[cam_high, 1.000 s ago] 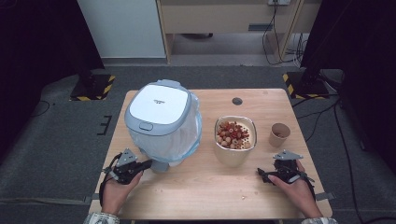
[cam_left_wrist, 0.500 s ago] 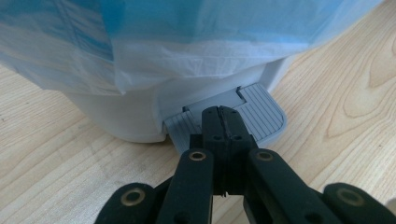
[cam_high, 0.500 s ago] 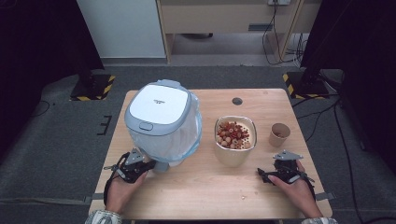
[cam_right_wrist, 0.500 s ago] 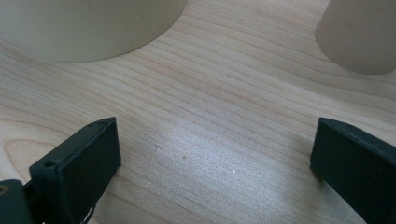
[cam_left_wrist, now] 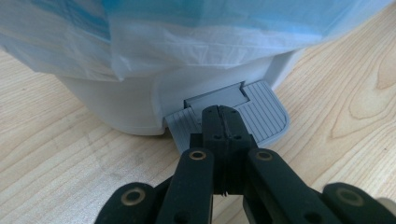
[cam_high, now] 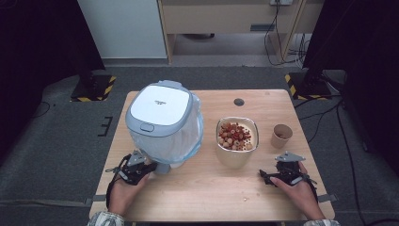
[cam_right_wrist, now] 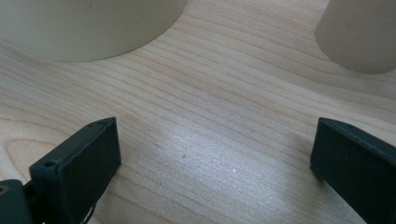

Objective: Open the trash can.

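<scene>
Basically the bin's grey pedal [cam_left_wrist: 229, 116] sticks out at its base toward the surface's near-left edge, left gripper [cam_left_wrist: 223, 112] fingers shut, empty, tips on it; right gripper [cam_right_wrist: 212, 154] fingers wide open, empty, well apart.

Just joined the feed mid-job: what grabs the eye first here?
The big white pedal bin with a blue plastic liner dominates the left of the wooden table. The left gripper, jaws shut, rests its tips on the bin's grey ribbed foot pedal. A cream bowl of red and tan snacks sits mid-table.
</scene>
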Demonstrator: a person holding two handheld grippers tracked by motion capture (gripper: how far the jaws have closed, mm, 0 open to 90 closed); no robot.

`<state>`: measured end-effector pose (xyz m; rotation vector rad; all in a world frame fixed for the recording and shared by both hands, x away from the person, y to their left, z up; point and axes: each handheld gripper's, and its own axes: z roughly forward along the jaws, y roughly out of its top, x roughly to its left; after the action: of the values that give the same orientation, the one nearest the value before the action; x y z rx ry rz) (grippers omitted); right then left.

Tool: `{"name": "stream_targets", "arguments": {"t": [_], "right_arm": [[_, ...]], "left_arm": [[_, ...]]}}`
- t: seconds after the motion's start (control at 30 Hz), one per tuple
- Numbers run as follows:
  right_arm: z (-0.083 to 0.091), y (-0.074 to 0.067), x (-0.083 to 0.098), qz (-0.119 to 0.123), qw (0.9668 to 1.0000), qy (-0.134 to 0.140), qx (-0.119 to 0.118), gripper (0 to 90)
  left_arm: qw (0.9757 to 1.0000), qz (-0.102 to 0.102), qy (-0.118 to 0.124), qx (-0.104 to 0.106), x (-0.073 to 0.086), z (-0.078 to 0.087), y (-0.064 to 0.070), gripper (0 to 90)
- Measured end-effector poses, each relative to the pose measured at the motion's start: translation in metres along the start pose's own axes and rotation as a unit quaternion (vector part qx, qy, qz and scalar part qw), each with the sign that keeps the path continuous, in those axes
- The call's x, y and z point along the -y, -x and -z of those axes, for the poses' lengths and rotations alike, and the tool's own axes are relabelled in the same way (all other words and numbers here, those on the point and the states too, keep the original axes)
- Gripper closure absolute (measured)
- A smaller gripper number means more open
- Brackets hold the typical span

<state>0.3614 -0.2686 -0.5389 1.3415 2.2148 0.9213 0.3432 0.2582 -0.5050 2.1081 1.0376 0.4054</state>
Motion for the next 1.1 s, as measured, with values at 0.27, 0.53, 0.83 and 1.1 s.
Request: {"name": "stream_targets", "arguments": {"t": [0.27,0.53,0.83,1.1], "right_arm": [[0.0,0.0,0.0,-0.001,1.0,0.0,0.0,2.0],[0.0,0.0,0.0,0.0,1.0,0.0,0.0,2.0],[0.0,0.0,0.0,0.0,1.0,0.0,0.001,2.0],[0.002,0.003,0.001,0.005,1.0,0.001,-0.004,4.1]], "left_arm": [[0.9999,0.012,0.0,0.006,0.001,-0.001,-0.002,90.0],[0.9999,0.014,-0.006,0.007,0.002,-0.002,-0.002,90.0],[0.9996,0.005,-0.027,0.004,0.003,-0.009,-0.001,90.0],[0.9996,0.009,-0.027,0.006,0.003,-0.011,-0.002,90.0]]}}
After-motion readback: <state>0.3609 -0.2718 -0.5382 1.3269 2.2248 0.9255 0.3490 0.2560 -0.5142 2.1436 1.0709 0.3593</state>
